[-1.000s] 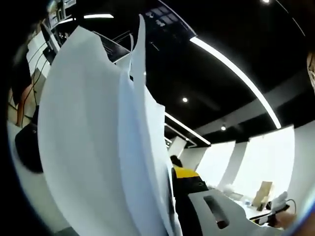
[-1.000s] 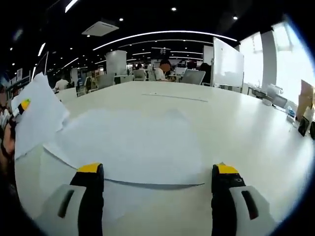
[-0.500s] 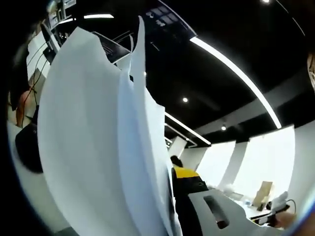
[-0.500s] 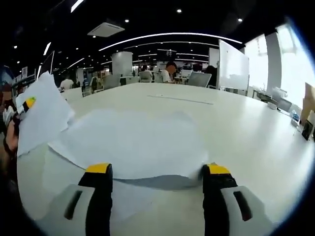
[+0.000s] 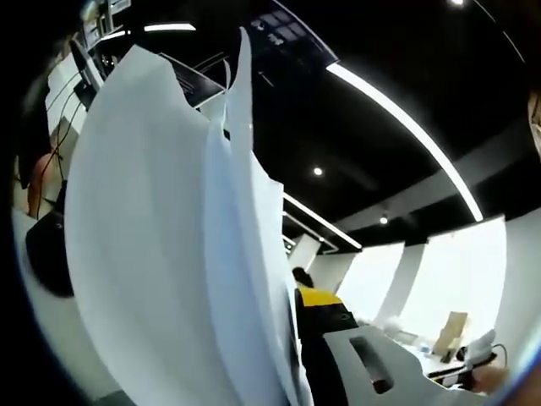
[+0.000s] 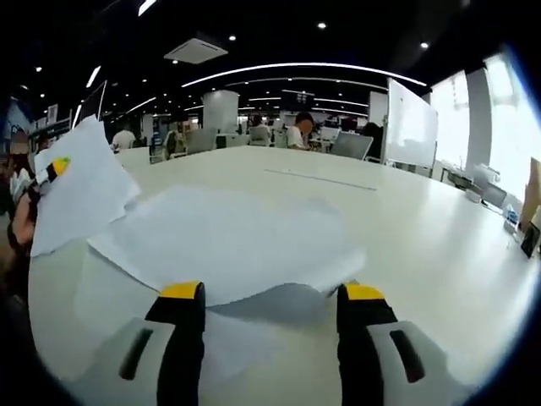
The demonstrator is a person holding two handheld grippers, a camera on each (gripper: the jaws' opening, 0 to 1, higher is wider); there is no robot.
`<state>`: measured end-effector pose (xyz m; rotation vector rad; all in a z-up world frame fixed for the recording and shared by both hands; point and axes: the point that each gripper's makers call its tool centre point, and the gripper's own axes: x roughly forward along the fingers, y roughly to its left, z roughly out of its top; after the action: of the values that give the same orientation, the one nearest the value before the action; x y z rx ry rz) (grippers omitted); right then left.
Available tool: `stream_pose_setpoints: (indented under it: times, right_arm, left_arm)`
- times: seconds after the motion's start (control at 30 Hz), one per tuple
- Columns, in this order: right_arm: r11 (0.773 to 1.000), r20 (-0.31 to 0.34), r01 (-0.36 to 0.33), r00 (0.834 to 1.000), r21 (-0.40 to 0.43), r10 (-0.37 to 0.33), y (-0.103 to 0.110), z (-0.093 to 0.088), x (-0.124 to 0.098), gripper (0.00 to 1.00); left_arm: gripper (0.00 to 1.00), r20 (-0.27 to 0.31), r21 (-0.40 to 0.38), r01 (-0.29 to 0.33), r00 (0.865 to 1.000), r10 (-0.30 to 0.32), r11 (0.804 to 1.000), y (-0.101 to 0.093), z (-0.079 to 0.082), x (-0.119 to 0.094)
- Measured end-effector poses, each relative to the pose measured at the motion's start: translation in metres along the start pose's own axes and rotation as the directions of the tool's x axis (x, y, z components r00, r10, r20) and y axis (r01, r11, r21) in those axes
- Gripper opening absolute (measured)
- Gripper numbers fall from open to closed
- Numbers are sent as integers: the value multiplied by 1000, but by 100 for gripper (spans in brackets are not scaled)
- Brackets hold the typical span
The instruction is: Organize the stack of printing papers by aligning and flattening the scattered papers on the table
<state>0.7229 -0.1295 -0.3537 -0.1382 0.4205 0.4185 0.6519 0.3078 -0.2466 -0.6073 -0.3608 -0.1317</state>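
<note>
Left gripper view: your left gripper is pinching a sheaf of white sheets, which stand upright and fan out against the dark ceiling; only one yellow-tipped jaw shows beside the paper, the other being hidden behind it, and the sheets carry no print that can be read. Long ceiling light strips cross the upper part of this view. Right gripper view: your right gripper has its two yellow-tipped jaws spread apart, one to either side of the near edge of a loose sheet, whose near edge curls up off the white table and casts a shadow between the jaws; whether either tip touches the paper cannot be told. This loose sheet overlaps further sheets lying flat beneath it on the table. At the left of this view your left gripper appears again with its sheaf of white sheets raised above the table edge, well apart from the loose sheet. Far behind, seated people, a whiteboard and a dark wall screen are visible; any writing on them is too small to read
</note>
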Motion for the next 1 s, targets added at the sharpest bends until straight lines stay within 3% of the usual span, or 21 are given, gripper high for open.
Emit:
stream_pose_setpoints:
  times: [0.3,0.6,0.67,0.73,1.0]
  right_arm:
    - [997,6,-61,998,-49,62,18,2,0,34]
    - [996,0,-93,996,15,93,25,1,1,25]
    - [996,3,-84,996,23,84,24,1,1,20]
    - [996,8,-86,996,29,86,25,1,0,13]
    - [996,10,-81,997,28,81,26,0,-1,5]
  left_arm:
    - [9,-9,-1,-1,1000,1,1000,1,-2,1]
    - [9,-9,-9,7,1000,-7,1000,1,-1,1]
    - [9,-7,-9,7,1000,-8,1000,1,0,1]
    - [9,-6,-10,9,1000,-9,1000,1,0,1]
    - [10,-5,-15,12,1000,-12,1000,1,0,0]
